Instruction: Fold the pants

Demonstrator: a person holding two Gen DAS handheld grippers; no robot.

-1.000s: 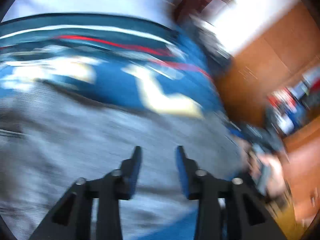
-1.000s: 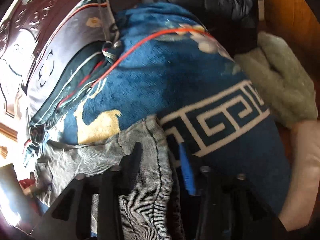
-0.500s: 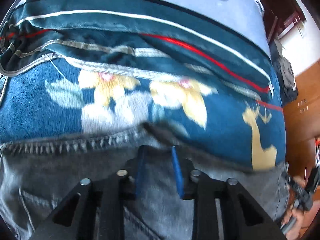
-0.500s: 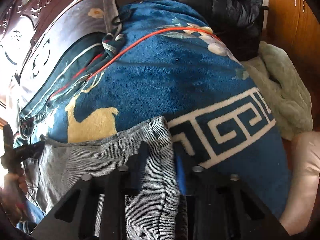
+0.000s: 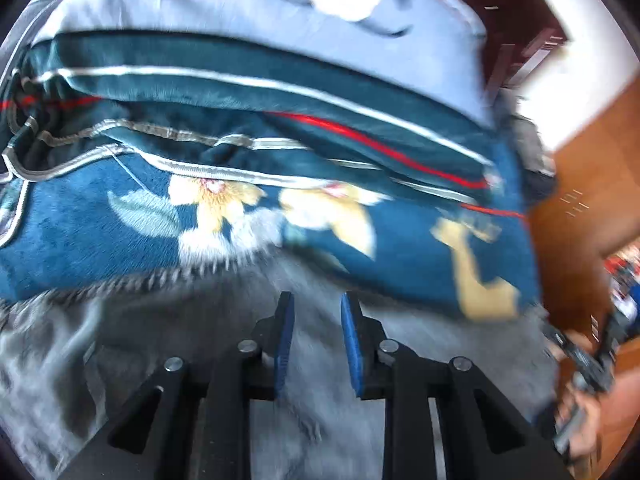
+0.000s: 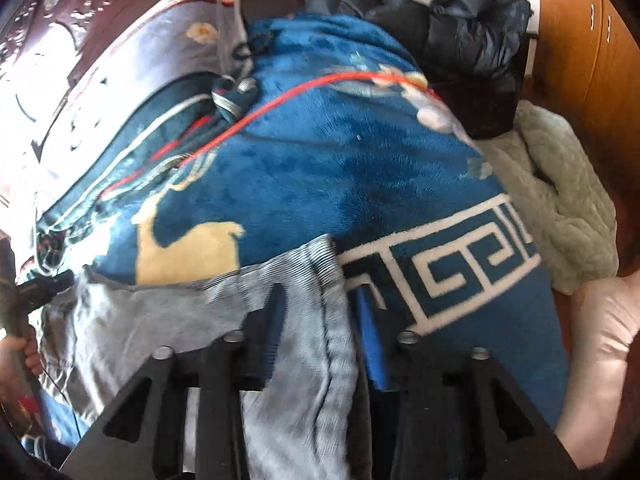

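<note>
pants [image 6: 304,364]: grey ribbed fabric, lying across the near part of a blue patterned blanket [image 6: 320,168] on a bed; one seamed edge runs up between the right tool's fingers, the rest spreads toward the left gripper.
pants, left view [image 5: 420,352]: wide grey sheet under and ahead of the tool, far edge frayed-looking against the blanket; picture is motion-blurred, detail poor.
right gripper [image 6: 320,308]: fingers parted with the cloth edge filling the gap between them; both pads appear to touch fabric, so I judge it is pinching the hem or leg end, though the right pad is partly hidden behind the cloth.
left gripper [image 5: 314,312]: fingers spread a little, grey cloth visible through the gap, nothing seen clamped; whether the tips catch a layer underneath cannot be told because of blur.
surroundings: pillow [image 5: 280,40] with a white flower at the head of the bed, dark jacket [image 6: 460,20] and pale green quilted blanket [image 6: 560,200] beyond the blue one, wooden cabinet [image 6: 608,40] at far right.
done so far (judgement): pants are laid out roughly flat and wide; no neat stacked fold is visible in either view.
left to do (judgement): most of it, including bringing one end over the other, aligning edges, smoothing wrinkles.
stage estimate: early, grasp-and-position phase.
</note>
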